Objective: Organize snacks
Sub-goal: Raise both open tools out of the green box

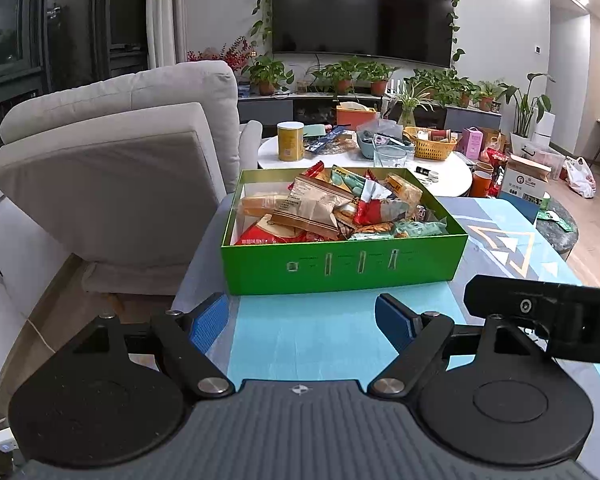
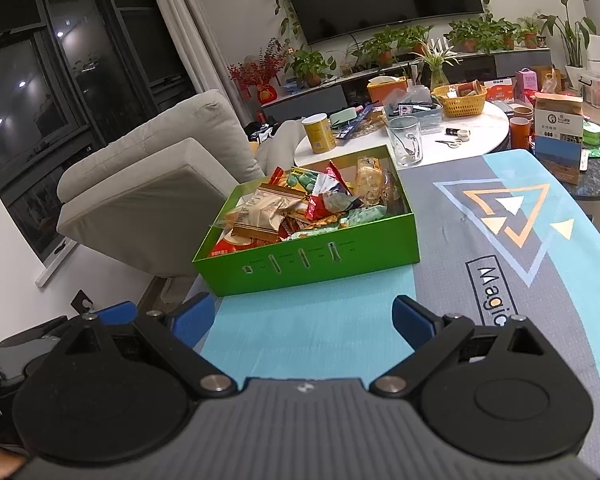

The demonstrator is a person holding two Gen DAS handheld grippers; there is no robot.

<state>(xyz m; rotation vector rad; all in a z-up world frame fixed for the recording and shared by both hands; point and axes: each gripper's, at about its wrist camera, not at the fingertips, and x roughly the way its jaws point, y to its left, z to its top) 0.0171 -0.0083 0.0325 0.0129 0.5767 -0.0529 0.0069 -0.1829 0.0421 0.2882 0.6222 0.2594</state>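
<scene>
The desk (image 2: pixel 512 280), under its blue and grey printed mat, carries a green box (image 1: pixel 340 268) that sits near the mat's far left corner, close to the edge beside the grey armchair (image 1: pixel 120 152). A hard push against the near wall could slide the box toward that edge. The snacks (image 1: pixel 332 208) are heaped inside it, some packets rising above the rim, so digging under the pile could tip loose packets over the side. Thin wrappers overlap, and a pinch may well catch two at once or crush what is inside. The left tool (image 1: pixel 302 320) and the right tool (image 2: pixel 304 322) both hover over the bare mat short of the box, each spread wide with nothing between the blue pads. They sit close side by side and could collide if both reach in together.
</scene>
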